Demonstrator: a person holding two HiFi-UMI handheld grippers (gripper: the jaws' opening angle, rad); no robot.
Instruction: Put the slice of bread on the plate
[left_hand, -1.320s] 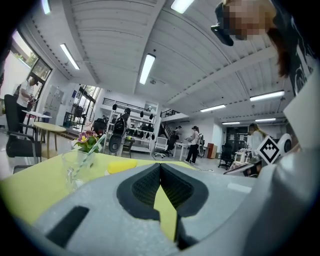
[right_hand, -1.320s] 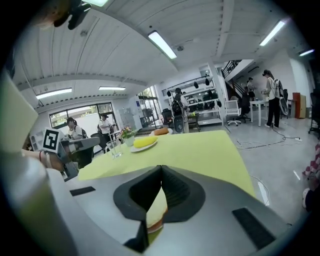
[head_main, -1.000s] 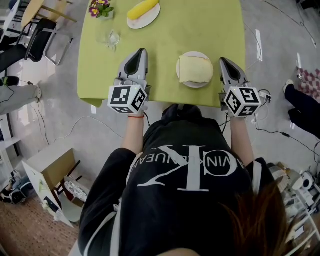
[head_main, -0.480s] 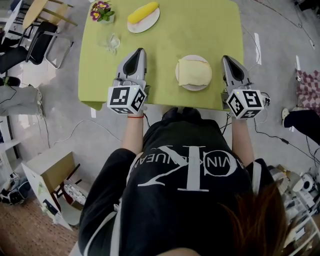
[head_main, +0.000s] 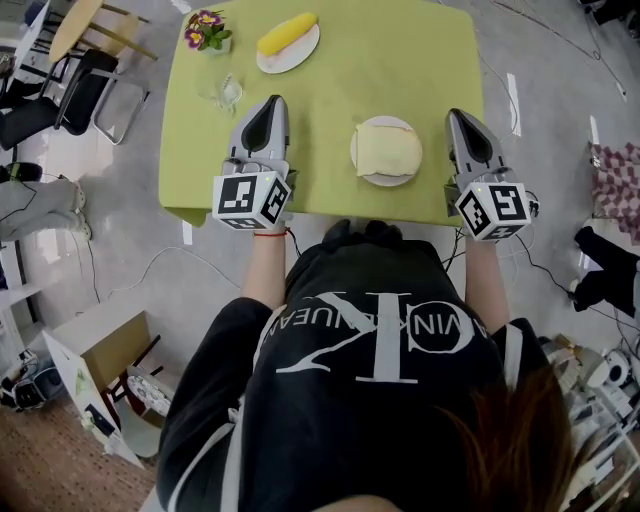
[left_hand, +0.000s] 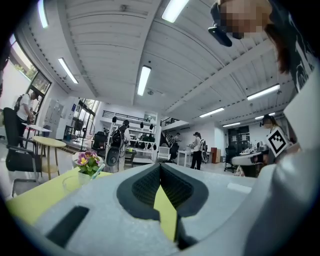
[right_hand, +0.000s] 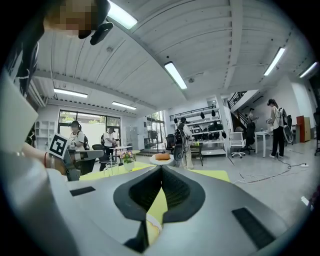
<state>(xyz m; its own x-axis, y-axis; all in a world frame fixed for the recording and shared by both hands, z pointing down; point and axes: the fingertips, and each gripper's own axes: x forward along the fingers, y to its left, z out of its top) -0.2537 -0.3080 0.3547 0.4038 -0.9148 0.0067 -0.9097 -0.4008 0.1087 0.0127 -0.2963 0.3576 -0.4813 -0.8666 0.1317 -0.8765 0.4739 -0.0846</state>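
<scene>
Green table (head_main: 400, 50), slice of bread (head_main: 388, 150) already on the plate (head_main: 386, 182); my left gripper (head_main: 272, 100) and right gripper (head_main: 458, 113) flank it, closed, empty, apparently done.

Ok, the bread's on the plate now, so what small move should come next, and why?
Probably just draw the left gripper and right gripper back off the table. The bread lies flat on the plate between them, and both pairs of jaws are shut and empty, so nothing seems left to place.

Black T-shirt (head_main: 330, 440), white lettering (head_main: 380, 340); red wristband (head_main: 271, 233); grey left gripper (head_main: 272, 101), right gripper (head_main: 456, 114).
</scene>
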